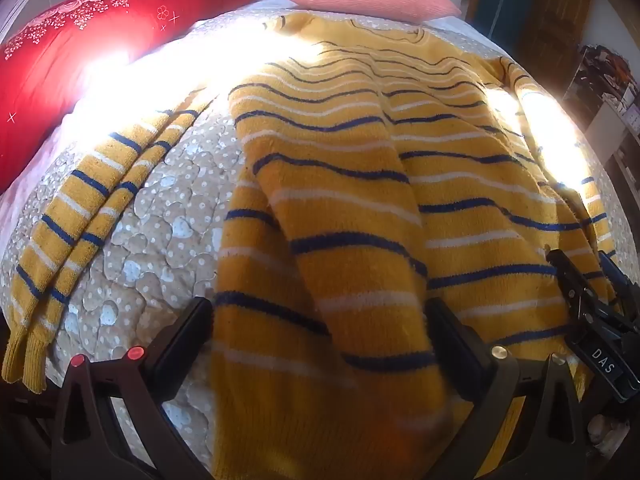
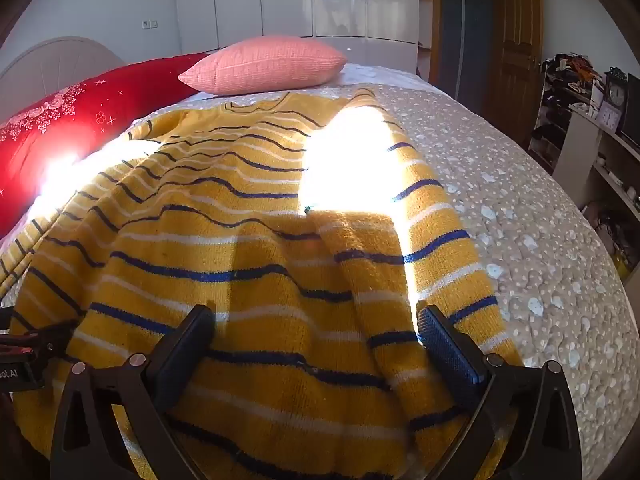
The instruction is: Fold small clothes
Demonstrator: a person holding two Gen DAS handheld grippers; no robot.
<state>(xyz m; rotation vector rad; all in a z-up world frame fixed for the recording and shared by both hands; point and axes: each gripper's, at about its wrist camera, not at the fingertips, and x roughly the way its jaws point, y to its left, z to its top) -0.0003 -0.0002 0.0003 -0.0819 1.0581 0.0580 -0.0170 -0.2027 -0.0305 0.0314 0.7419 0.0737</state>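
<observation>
Sweater [image 1: 360, 184]: yellow, blue and white stripes, spread on my dotted bedspread [image 1: 160, 232] | left gripper [image 1: 320, 320] spread wide over its near hem, gripping nothing | right gripper [image 2: 316, 320] likewise wide apart above the hem | one sleeve [image 1: 76, 216] stretched out at left | beyond: pink pillow [image 2: 264, 64], red pillow [image 1: 80, 48].

A bed [image 2: 520, 208] carries everything, covered by a beige quilted spread dotted with white. A yellow sweater [image 1: 360, 184] with blue and white stripes lies spread on it, one sleeve [image 1: 76, 220] stretched out to the side. At the far end rest a pink pillow [image 2: 264, 64] and a red one [image 1: 80, 56], seemingly on a white sheet.
</observation>
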